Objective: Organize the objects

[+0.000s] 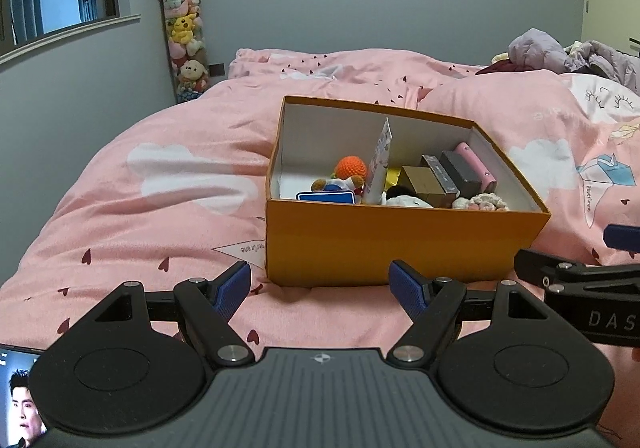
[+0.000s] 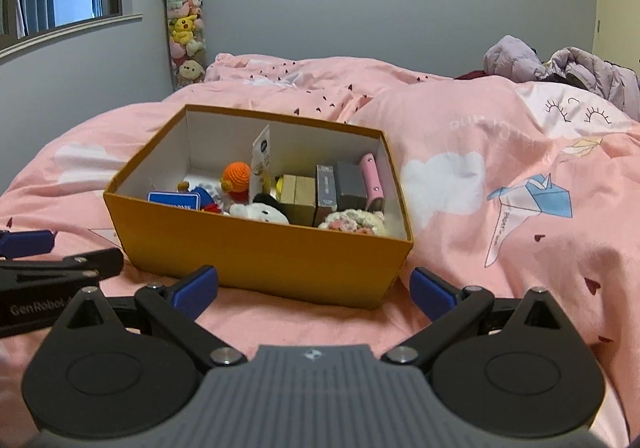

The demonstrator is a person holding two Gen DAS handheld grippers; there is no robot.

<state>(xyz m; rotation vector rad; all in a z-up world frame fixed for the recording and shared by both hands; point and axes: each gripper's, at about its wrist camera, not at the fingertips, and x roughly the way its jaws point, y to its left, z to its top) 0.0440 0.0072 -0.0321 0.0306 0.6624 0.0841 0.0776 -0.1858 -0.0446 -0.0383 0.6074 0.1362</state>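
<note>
Orange cardboard box [image 1: 400,244], open-topped and white inside, sits on the pink cloud-printed duvet [image 1: 160,215] just beyond both tools, and it holds what the task has to sort. Nearest the cameras, the left gripper [image 1: 320,288] and the right gripper [image 2: 314,290] hover low over the bedding side by side, each with its blue-padded jaws spread wide and nothing between them, a stance that looks like readiness to reach in rather than to carry. Inside the box, along the near wall, lie a blue card-like packet [image 2: 174,203], a white plush toy [image 2: 258,212] and a pale crocheted flower piece [image 2: 354,224]. Behind these an orange crocheted ball [image 2: 237,172] rests beside a tall white sachet [image 2: 261,163], which stands upright near the middle like a divider. Right of it, small brown and grey boxes [image 2: 324,189] stand in a tight row with a pink cylindrical case [image 2: 372,177] leaning on the end wall, probably packed so to save room. Farther off, a lilac padded jacket [image 2: 560,67] lies crumpled on the bed, and a clear tube of stuffed toys [image 2: 185,27] stands against the grey wall.
</note>
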